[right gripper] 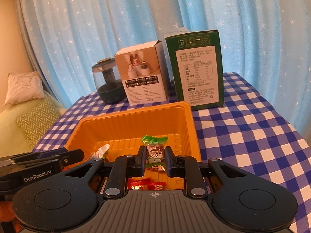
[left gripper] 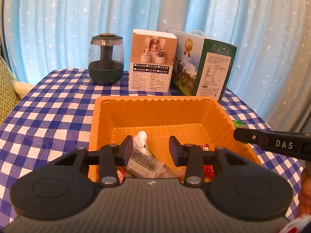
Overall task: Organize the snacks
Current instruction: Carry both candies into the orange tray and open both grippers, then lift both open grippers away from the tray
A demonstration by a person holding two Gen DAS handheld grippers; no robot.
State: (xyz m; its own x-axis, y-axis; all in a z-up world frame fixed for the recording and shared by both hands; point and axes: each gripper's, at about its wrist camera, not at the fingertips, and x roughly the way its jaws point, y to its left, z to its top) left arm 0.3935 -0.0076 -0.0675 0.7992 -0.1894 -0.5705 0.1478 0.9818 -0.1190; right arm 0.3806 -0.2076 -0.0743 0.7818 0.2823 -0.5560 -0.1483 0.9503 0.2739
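Observation:
An orange plastic tray (left gripper: 159,112) sits on the checked table and holds several wrapped snacks. My left gripper (left gripper: 151,149) is open and empty above the tray's near end, over a silver-grey packet (left gripper: 143,160) and red candies (left gripper: 208,171). My right gripper (right gripper: 155,158) is shut on a green-and-silver wrapped candy (right gripper: 154,145) and holds it above the tray (right gripper: 124,124). Red candies (right gripper: 146,186) lie below it. The left gripper's fingers (right gripper: 72,155) show at the left of the right wrist view. The right gripper's finger (left gripper: 268,141) shows at the right of the left wrist view.
At the table's back stand a glass humidifier (left gripper: 106,58), a white product box (left gripper: 152,60) and a green carton (left gripper: 206,66). A blue starred curtain hangs behind. A green candy (left gripper: 238,123) lies beside the tray on the right. A cushioned sofa (right gripper: 29,116) is on the left.

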